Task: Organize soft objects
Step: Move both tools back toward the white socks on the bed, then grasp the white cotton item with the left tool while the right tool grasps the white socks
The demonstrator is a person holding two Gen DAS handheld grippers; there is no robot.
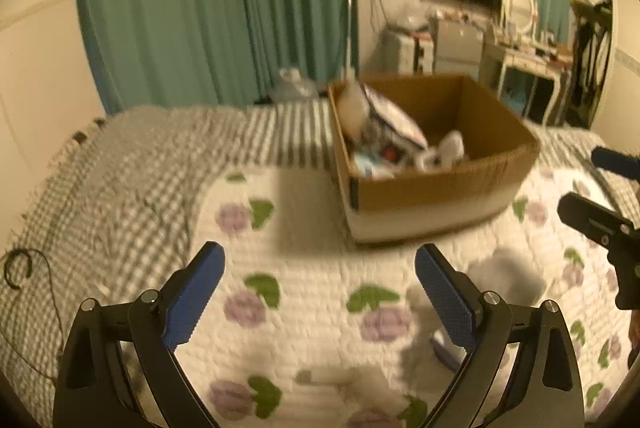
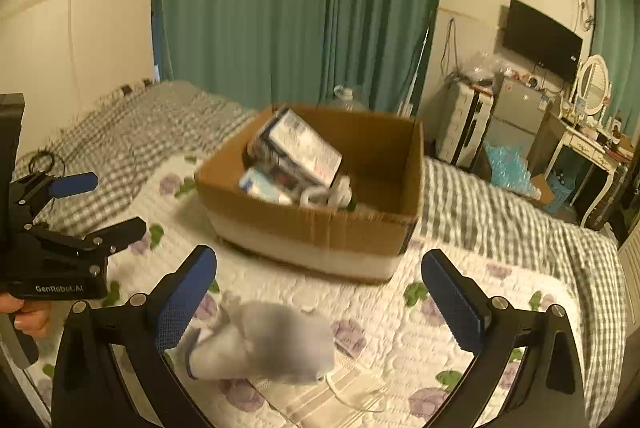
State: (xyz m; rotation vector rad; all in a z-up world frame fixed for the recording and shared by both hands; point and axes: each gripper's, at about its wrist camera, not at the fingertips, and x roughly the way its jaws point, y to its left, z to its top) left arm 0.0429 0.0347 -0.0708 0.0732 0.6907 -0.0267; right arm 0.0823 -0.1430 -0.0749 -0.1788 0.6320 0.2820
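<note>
A grey soft bundle (image 2: 272, 344) with a blue cuff lies on the flowered quilt (image 2: 440, 332), just below and between my right gripper's (image 2: 320, 292) open fingers. A white face mask (image 2: 344, 388) lies partly under it. Behind stands a cardboard box (image 2: 320, 228) holding a printed pack (image 2: 304, 148) and white soft items. In the left wrist view my left gripper (image 1: 320, 292) is open and empty over the quilt (image 1: 320, 328). The box (image 1: 432, 188) is ahead to the right, and the grey bundle (image 1: 508, 268) is partly hidden by my right finger. The right gripper (image 1: 592, 184) shows at the right edge.
A grey checked bedspread (image 1: 120, 168) covers the bed's left and far side, with a black cord loop (image 1: 16, 268) on it. Green curtains (image 2: 300, 8) hang behind, and a water jug (image 2: 348, 98) stands past the box. A fridge, dresser and mirror (image 2: 592, 84) are at the right. A hand (image 2: 28, 312) holds the left gripper (image 2: 100, 206).
</note>
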